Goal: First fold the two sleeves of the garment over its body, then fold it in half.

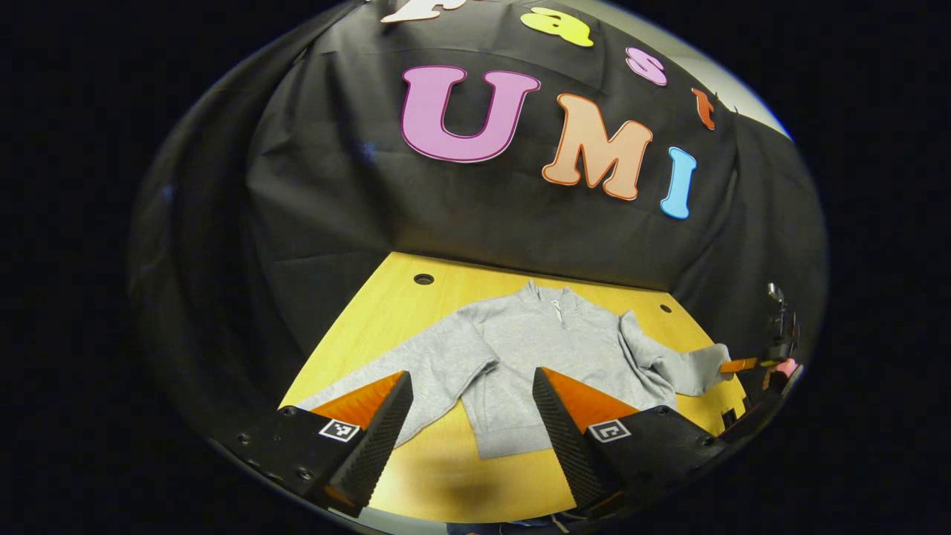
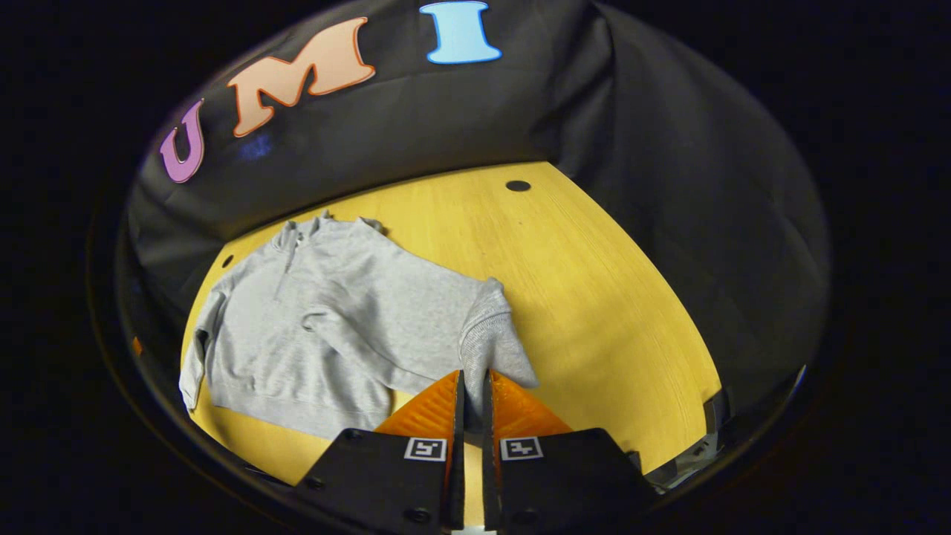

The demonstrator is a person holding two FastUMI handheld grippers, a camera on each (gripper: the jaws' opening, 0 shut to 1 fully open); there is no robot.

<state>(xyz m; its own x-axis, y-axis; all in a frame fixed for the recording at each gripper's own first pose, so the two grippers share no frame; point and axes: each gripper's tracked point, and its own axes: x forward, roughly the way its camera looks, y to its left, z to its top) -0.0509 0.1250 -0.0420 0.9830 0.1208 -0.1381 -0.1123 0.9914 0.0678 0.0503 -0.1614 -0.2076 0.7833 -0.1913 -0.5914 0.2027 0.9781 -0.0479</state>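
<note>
A grey sweatshirt [image 1: 535, 349] is seen lying flat on the yellow wooden table [image 1: 446, 475], at the centre of the left gripper view, collar toward the booth wall. The left gripper [image 1: 472, 386] is held wide open above the hem, gripping nothing. In the right gripper view, the right gripper [image 2: 472, 386] is observed closed on the sleeve cuff [image 2: 494, 342] at lower centre, the sleeve lifted off the table.

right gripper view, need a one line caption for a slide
Right gripper pinches the cuff of a grey sweatshirt's sleeve on a yellow wooden table.
</note>
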